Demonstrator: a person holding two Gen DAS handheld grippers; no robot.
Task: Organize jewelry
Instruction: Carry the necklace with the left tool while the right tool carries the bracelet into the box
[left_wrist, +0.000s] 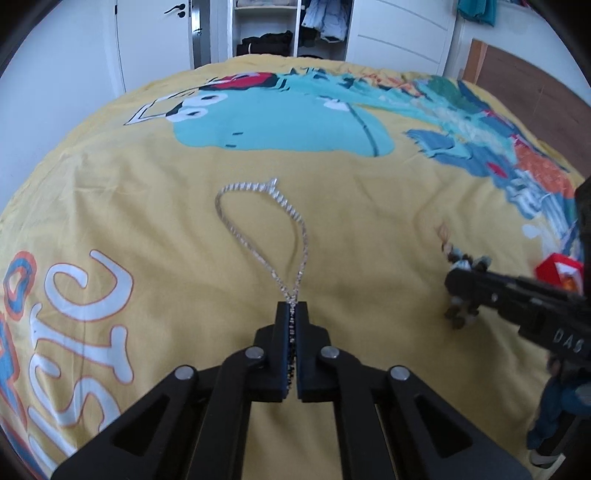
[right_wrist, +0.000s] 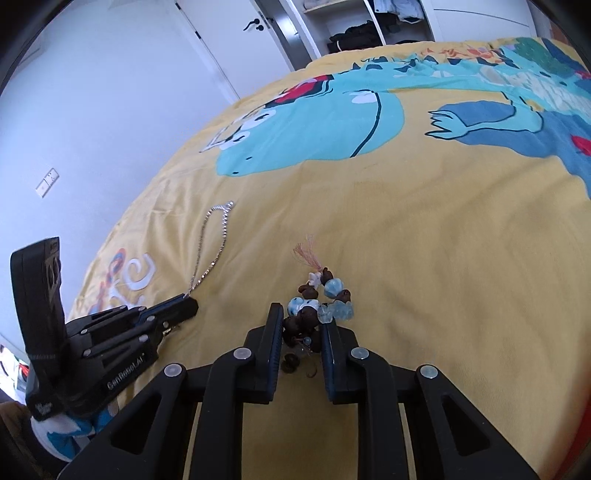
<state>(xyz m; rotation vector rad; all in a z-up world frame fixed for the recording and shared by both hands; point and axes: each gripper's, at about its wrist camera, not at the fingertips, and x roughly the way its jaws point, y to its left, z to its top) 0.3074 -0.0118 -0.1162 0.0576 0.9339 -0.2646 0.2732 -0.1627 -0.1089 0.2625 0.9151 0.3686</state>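
Left wrist view: one silver chain (left_wrist: 258, 229) is seen clamped between the closed fingers of the left claw (left_wrist: 292, 306), its two ends pinched together at the tips and its loop lying out ahead of the claw on the yellow bedspread (left_wrist: 369, 221). One bead bracelet (left_wrist: 463, 286) is seen well off to the right of this claw, half covered by the right claw (left_wrist: 456, 286), so its beads cannot be counted there

From the right wrist view, the right claw (right_wrist: 302, 314) is seen closed on the bracelet (right_wrist: 317, 299): brown beads and pale blue ones are bunched between the two pads and just past the tips, with a pink tassel pointing away ahead. A few beads hang below, between the fingers, and are hard to make out. The left claw (right_wrist: 186, 304) is seen to the left of it, the chain (right_wrist: 212, 243) running up and away from its tip

Two pieces of jewellery and two claws are counted. Ahead of both claws the bedspread is broad and bare, with room on every side; its far edge is met by a white wall, a door and an open wardrobe. The spread's lower part is hidden by the claws' own arms
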